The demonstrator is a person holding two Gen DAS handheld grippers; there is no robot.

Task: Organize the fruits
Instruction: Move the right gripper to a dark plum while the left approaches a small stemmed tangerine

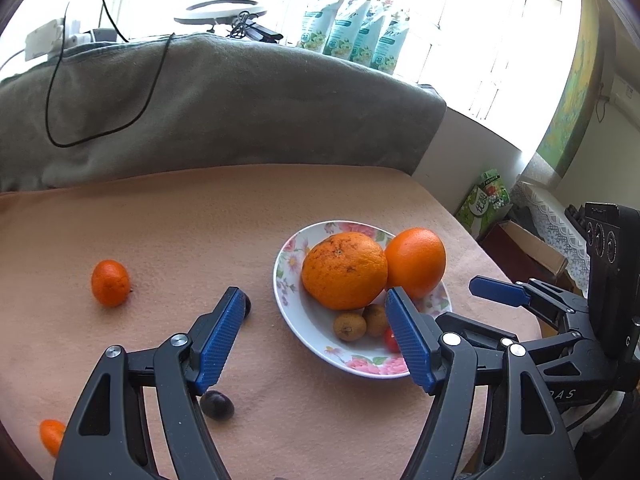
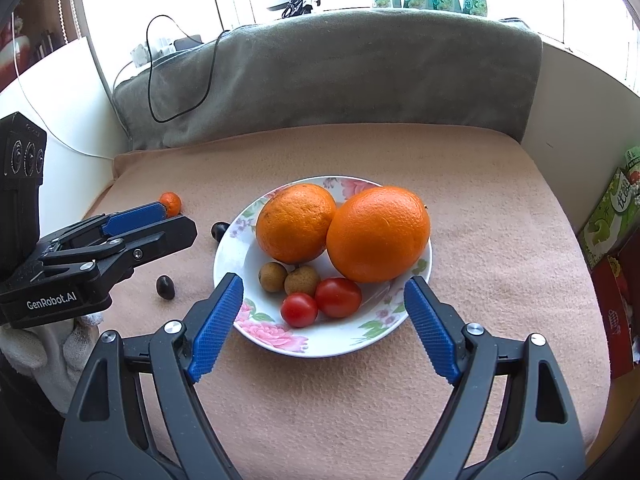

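A floral plate (image 2: 320,344) (image 1: 312,328) on the peach cloth holds two big oranges (image 2: 378,234) (image 1: 344,272), two brown longans (image 2: 302,280) and two cherry tomatoes (image 2: 338,297). Loose on the cloth are a small mandarin (image 1: 110,283) (image 2: 171,203), two dark grapes (image 1: 217,405) (image 2: 165,287) and a kumquat (image 1: 51,435). My left gripper (image 1: 316,320) is open and empty, left of the plate. My right gripper (image 2: 324,300) is open and empty, over the plate's near rim. Each gripper shows in the other's view: the right (image 1: 500,292), the left (image 2: 136,216).
A grey blanket (image 2: 340,72) with a black cable (image 1: 60,92) backs the table. Green bags (image 1: 356,28) stand on the sill behind. A green carton (image 2: 612,216) and boxes sit off the table's right edge. The cloth's right edge (image 1: 480,248) drops off near the plate.
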